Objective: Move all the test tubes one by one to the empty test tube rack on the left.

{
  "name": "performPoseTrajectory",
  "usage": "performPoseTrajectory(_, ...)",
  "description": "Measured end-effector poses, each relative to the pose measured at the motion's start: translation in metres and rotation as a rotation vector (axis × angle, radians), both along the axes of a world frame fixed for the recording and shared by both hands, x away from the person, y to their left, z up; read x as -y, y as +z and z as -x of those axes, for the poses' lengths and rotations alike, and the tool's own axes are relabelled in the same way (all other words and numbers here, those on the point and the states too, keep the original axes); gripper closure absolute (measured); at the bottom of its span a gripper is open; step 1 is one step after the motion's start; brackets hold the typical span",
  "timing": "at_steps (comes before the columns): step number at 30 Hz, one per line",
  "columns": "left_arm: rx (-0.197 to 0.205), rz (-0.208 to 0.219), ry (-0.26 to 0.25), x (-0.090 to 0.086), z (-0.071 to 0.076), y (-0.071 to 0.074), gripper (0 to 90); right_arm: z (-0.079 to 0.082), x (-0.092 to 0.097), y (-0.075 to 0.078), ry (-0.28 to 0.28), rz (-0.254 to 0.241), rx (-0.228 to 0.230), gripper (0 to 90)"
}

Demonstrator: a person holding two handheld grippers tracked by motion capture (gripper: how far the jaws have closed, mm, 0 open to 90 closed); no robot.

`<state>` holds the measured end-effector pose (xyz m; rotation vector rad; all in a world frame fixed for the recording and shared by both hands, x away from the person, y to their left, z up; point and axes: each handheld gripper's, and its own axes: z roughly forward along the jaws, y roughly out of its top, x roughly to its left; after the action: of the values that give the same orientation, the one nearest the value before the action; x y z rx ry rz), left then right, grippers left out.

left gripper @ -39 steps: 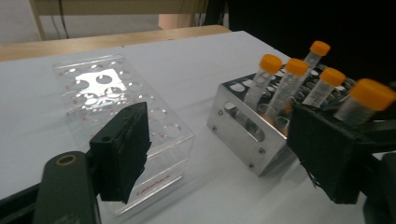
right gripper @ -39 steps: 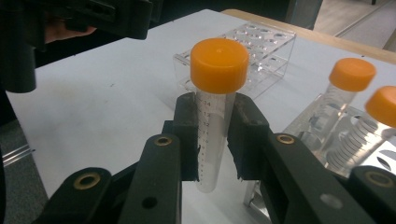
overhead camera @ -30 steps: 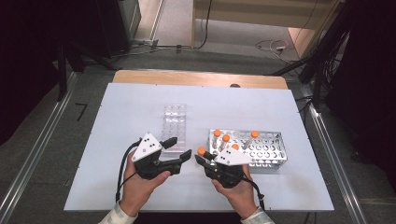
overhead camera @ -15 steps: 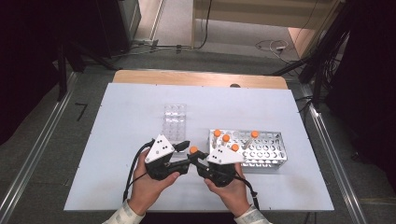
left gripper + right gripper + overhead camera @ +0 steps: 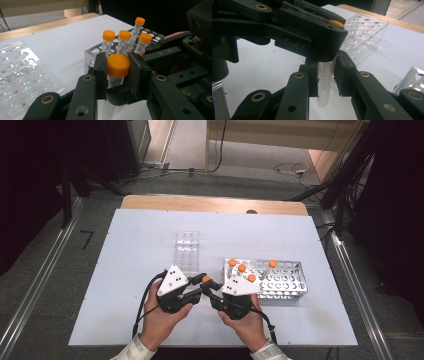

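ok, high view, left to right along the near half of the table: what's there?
left tool → orange-capped tube held between the two tools → right tool → metal tube rack with four capped tubes. The clear plastic rack sits farther back.

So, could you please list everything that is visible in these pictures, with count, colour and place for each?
Table: one, white top with a wooden far edge, centre.
Metal rack: one, silver with round holes, right of centre on the table.
Tubes in the rack: four, clear with orange caps, at the rack's left end.
Held tube: one, clear with an orange cap, between the two grippers; left jaws at the cap, right jaws on the body.
Clear rack: one, transparent plastic, without tubes, left of the metal rack.
Cables: several, dark and white, on the floor beyond the table.
Left gripper: one, black with a grey plate.
Right gripper: one, black with a grey plate.
Hands: two, at the near edge.
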<state>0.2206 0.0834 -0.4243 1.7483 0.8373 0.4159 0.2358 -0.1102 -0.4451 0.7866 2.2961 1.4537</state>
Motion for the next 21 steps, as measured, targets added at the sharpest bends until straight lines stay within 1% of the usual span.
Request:
performPoseTrajectory(1,0.000,0.000,0.000,0.000,0.000,0.000,70.3,0.000,0.000,0.000,0.000,0.000,0.000,68.8)
performPoseTrajectory(2,0.000,0.005,0.005,-0.001,0.000,0.000,70.3,0.000,0.000,0.000,0.004,-0.010,-0.005,63.8)
performPoseTrajectory(3,-0.002,0.007,0.007,-0.002,-0.001,0.000,70.4,0.002,0.002,0.002,0.015,-0.019,-0.011,54.6)
performPoseTrajectory(4,-0.006,0.012,0.012,-0.004,-0.002,0.001,70.4,0.003,0.003,0.003,0.021,-0.024,-0.008,50.0)
performPoseTrajectory(5,-0.009,0.018,0.013,-0.006,-0.002,0.001,70.4,0.004,0.004,0.004,0.026,-0.028,-0.013,45.8)
performPoseTrajectory(6,-0.018,0.034,0.021,-0.009,-0.004,0.002,70.4,0.005,0.005,0.004,0.033,-0.031,-0.012,42.9)
performPoseTrajectory(8,-0.020,0.038,0.026,-0.012,-0.004,0.003,70.4,0.008,0.010,0.005,0.040,-0.035,-0.013,38.0)
performPoseTrajectory(9,-0.024,0.044,0.035,-0.016,-0.005,0.006,70.5,0.010,0.012,0.006,0.046,-0.037,-0.016,36.8)
performPoseTrajectory(10,-0.024,0.044,0.035,-0.016,-0.005,0.006,70.5,0.013,0.015,0.006,0.055,-0.043,-0.021,35.9)
performPoseTrajectory(12,-0.026,0.062,0.042,-0.020,-0.006,0.009,70.5,0.016,0.018,0.007,0.066,-0.047,-0.021,34.7)
performPoseTrajectory(13,-0.028,0.073,0.049,-0.023,-0.007,0.012,70.5,0.024,0.023,0.008,0.088,-0.050,-0.014,33.8)
performPoseTrajectory(14,-0.028,0.073,0.049,-0.023,-0.007,0.012,70.5,0.028,0.025,0.008,0.093,-0.046,-0.011,33.6)
performPoseTrajectory(15,-0.029,0.076,0.050,-0.025,-0.008,0.013,70.5,0.028,0.025,0.008,0.093,-0.046,-0.011,33.6)
performPoseTrajectory(17,-0.028,0.077,0.058,-0.026,-0.009,0.015,70.5,0.038,0.034,0.009,0.102,-0.050,-0.009,33.2)
performPoseTrajectory(18,-0.029,0.079,0.061,-0.027,-0.010,0.016,70.5,0.038,0.034,0.009,0.102,-0.050,-0.009,33.2)
performPoseTrajectory(19,-0.029,0.080,0.064,-0.028,-0.011,0.017,70.5,0.040,0.037,0.009,0.100,-0.052,-0.014,33.0)
performPoseTrajectory(21,-0.030,0.083,0.066,-0.030,-0.013,0.018,70.5,0.045,0.047,0.008,0.092,-0.047,-0.010,32.3)
